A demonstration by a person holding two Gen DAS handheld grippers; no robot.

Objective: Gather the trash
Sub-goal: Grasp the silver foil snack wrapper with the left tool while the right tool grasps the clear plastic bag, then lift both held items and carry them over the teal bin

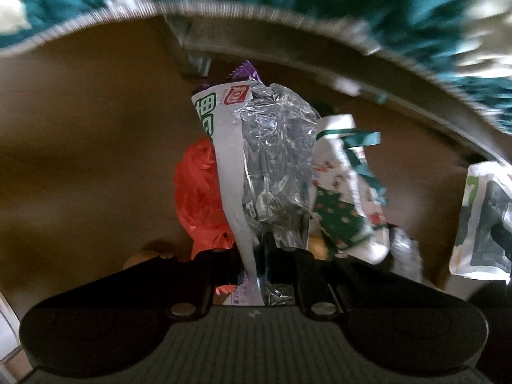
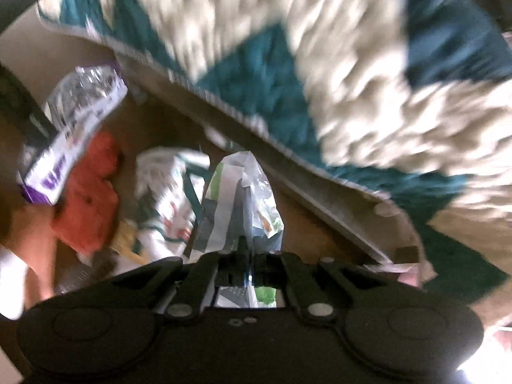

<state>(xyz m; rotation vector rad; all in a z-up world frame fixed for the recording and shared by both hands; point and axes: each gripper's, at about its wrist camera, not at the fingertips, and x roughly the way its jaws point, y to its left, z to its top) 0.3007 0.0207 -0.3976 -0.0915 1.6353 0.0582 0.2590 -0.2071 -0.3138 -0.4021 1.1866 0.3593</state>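
Note:
My left gripper (image 1: 265, 249) points down into a brown cardboard box (image 1: 80, 144) and is shut on a white and clear plastic wrapper (image 1: 256, 147) with green characters and a red logo. The wrapper hangs above the trash in the box. My right gripper (image 2: 248, 249) is shut on a second wrapper (image 2: 243, 198), white and clear with green and dark print. That one also shows at the right edge of the left wrist view (image 1: 480, 217). The left wrapper (image 2: 76, 112) appears upper left in the right wrist view, showing purple print.
In the box lie a crumpled orange-red bag (image 1: 198, 198) (image 2: 89, 198), a white wrapper with a green festive pattern (image 1: 339, 198) (image 2: 166, 192) and a purple wrapper (image 1: 246, 70). A teal and cream shaggy rug (image 2: 352, 80) surrounds the box. Both views are motion-blurred.

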